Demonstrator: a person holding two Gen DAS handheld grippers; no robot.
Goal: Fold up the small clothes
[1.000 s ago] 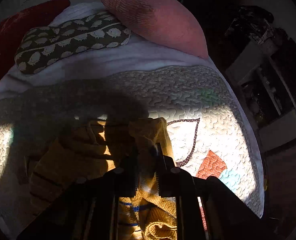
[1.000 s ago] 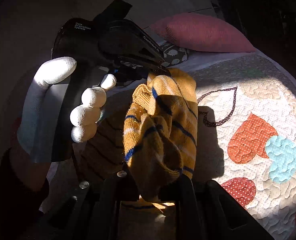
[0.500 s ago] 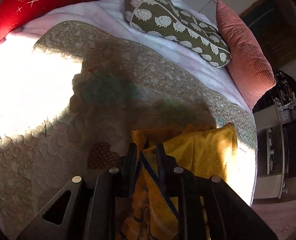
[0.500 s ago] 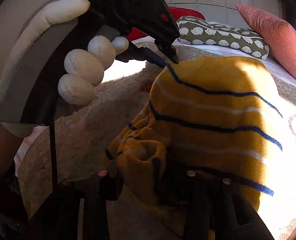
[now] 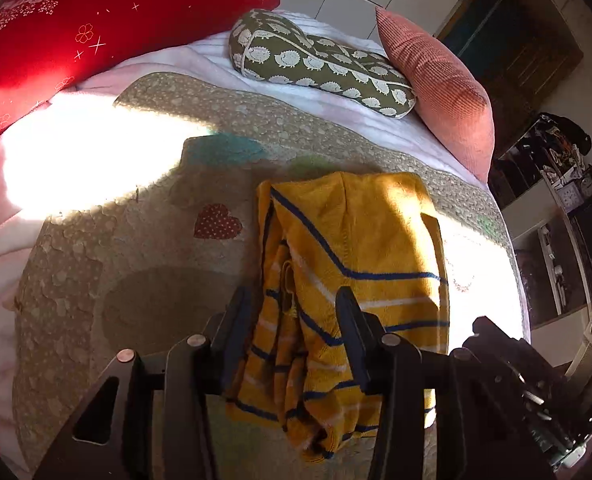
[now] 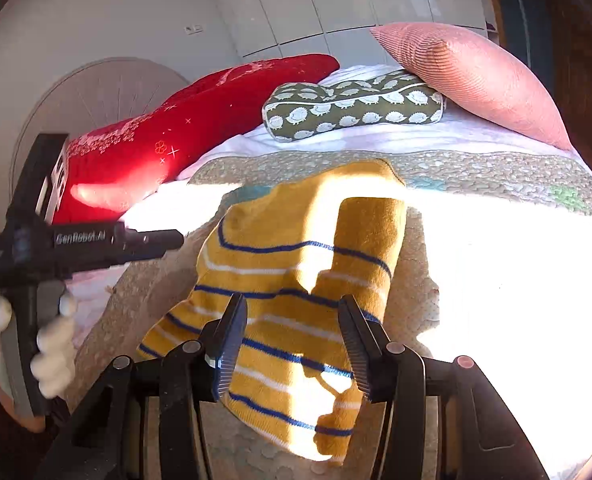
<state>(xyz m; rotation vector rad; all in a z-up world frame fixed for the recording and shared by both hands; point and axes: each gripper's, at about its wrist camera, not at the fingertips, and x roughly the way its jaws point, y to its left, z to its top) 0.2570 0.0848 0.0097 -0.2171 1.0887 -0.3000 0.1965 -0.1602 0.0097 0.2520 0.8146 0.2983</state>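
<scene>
A small yellow sweater (image 5: 351,264) with blue and white stripes lies folded over on the quilted bedspread (image 5: 144,264). It also shows in the right wrist view (image 6: 296,272). My left gripper (image 5: 296,304) is open, its fingers standing apart above the sweater's near edge. My right gripper (image 6: 292,312) is open too, just above the sweater's near part. The left gripper's body (image 6: 76,240), held by a gloved hand, shows at the left of the right wrist view, off to the sweater's left.
A red cushion (image 5: 96,36), an olive hedgehog-print pillow (image 5: 319,64) and a pink ribbed cushion (image 5: 439,80) lie along the bed's far side. Bright sun patches wash out parts of the quilt. Dark furniture (image 5: 555,200) stands beyond the bed's right edge.
Both grippers were shut on the sweater and held it up; now both are open and the sweater lies on the quilt. The left gripper has drawn back to the left.
</scene>
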